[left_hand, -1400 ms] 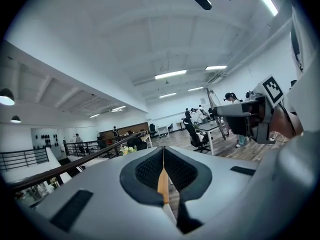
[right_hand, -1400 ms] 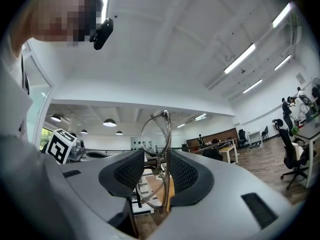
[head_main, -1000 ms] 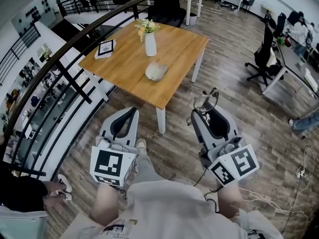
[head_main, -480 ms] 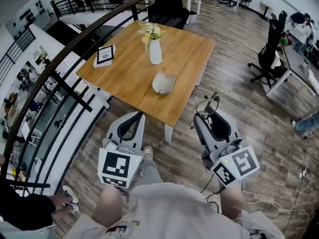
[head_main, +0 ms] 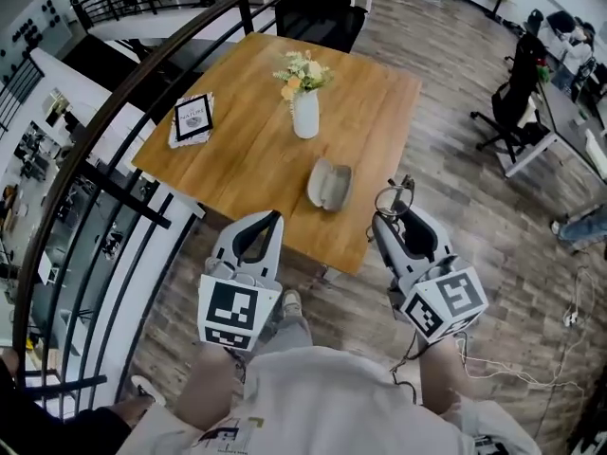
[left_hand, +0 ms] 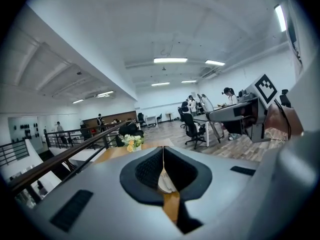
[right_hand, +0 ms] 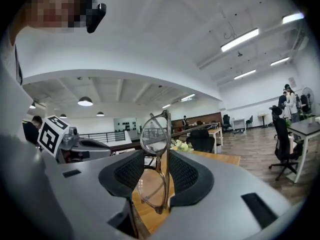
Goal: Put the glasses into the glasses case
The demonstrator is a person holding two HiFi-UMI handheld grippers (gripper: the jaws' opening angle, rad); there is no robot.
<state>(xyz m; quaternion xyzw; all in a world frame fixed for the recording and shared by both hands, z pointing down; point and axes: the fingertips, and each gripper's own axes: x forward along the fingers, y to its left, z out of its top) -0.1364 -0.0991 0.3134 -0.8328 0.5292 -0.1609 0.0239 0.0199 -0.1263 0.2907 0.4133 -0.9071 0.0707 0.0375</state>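
Observation:
The open grey glasses case [head_main: 329,184] lies on the wooden table [head_main: 247,150], near its front right edge; a sliver of it shows through the left jaws as the glasses case [left_hand: 165,180]. My right gripper [head_main: 391,210] is shut on the glasses [head_main: 391,197], which stick up out of its tips just right of the table edge. In the right gripper view the clear-framed glasses [right_hand: 156,160] stand upright, pinched between the pads. My left gripper [head_main: 269,217] hovers over the table's front edge, jaws shut with nothing in them.
A white vase of flowers [head_main: 304,98] stands mid-table behind the case. A framed card [head_main: 193,117] lies at the table's left edge. A black railing [head_main: 114,173] runs along the left. Office chairs [head_main: 517,93] and desks stand at the right.
The view has closed in on the table: the table and case now lie nearer to both grippers. The right gripper still holds the glasses.

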